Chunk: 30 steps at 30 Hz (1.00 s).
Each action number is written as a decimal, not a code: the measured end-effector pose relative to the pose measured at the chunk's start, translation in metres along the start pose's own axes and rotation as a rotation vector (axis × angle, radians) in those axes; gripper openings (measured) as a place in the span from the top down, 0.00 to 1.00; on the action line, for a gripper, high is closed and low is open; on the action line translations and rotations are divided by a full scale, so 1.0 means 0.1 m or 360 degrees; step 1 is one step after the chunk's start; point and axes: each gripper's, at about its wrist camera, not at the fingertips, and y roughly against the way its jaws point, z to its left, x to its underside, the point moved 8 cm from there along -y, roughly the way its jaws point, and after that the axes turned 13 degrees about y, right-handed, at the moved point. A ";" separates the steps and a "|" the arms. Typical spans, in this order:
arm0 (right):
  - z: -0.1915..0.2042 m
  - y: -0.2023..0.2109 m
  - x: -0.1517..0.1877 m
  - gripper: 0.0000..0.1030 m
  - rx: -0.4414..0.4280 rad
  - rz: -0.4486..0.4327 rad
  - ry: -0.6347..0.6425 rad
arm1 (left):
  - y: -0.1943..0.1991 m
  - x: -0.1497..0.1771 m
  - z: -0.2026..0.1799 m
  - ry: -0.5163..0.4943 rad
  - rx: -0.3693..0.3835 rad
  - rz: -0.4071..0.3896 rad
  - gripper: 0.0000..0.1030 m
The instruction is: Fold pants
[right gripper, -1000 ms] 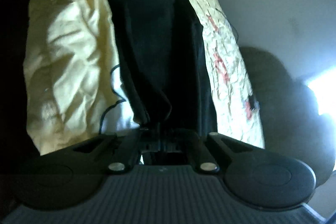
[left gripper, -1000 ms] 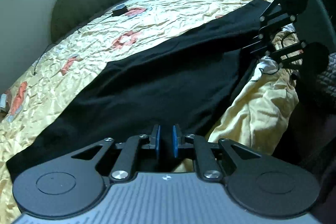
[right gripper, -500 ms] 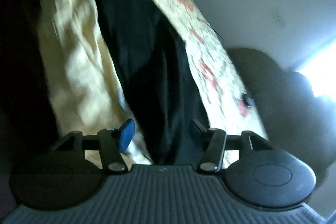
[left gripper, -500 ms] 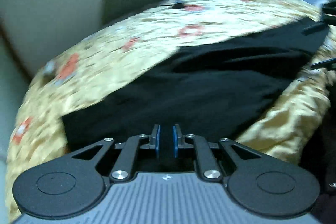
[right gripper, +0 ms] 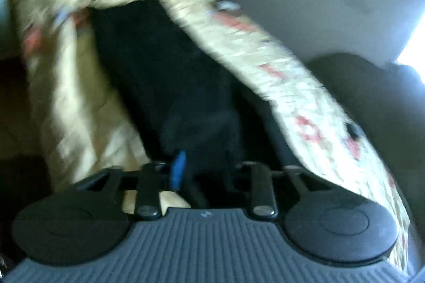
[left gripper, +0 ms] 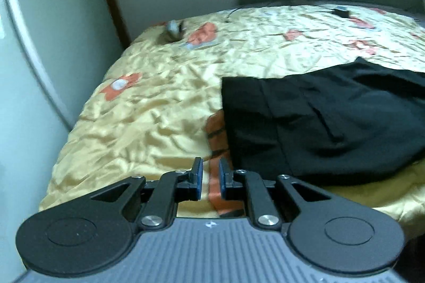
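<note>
Left wrist view first: left gripper (left gripper: pixel 209 178) sits low over the yellow bedspread (left gripper: pixel 148 107), jaws nearly together w/ only a slim gap, nothing pinched between the blue pads (left gripper: pixel 198 180), just an orange flower patch showing through. The black pants (left gripper: pixel 326 121) lie on the bed to the right of the gripper, folded into a short thick stack w/ one straight edge facing left; the near corner of the stack is just beside the right-hand finger, apart from it as far as one can tell. A small dark gadget (left gripper: pixel 341 12) and its cord rest far up the bed, well apart from the pants. Right wrist view now, and it's badly smeared: right gripper (right gripper: pixel 204 171) has its jaws partway apart, having just been closing a bit, and black cloth fills the space ahead of and between the fingers; the pads don't look pressed on it, tho blur makes that hard to swear to. One blue pad (right gripper: pixel 178 170) is visible, the other is lost in the dark. Risks from here, as a guess: the slick bedspread could bunch and get pinched along w/ the cloth if either gripper dives for an edge, and a grab on only the top layer would peel the stack open and undo the fold. The stack lies near the bed edge, so a sideways tug might slide it off.
</note>
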 end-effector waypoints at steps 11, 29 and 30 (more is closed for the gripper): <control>0.04 -0.09 -0.14 0.52 0.0133 0.0023 -0.0062 | -0.20 -0.25 -0.54 -0.0133 0.0236 -0.0126 0.88; -1.00 -1.41 -0.06 0.56 -0.0294 0.0187 -0.0918 | -0.76 -0.56 -0.83 -0.0366 0.0139 -0.0059 0.82; -1.02 -1.62 -0.13 0.61 -0.0278 0.0227 -0.0883 | -0.86 -0.53 -0.84 -0.0393 0.0116 -0.0037 0.82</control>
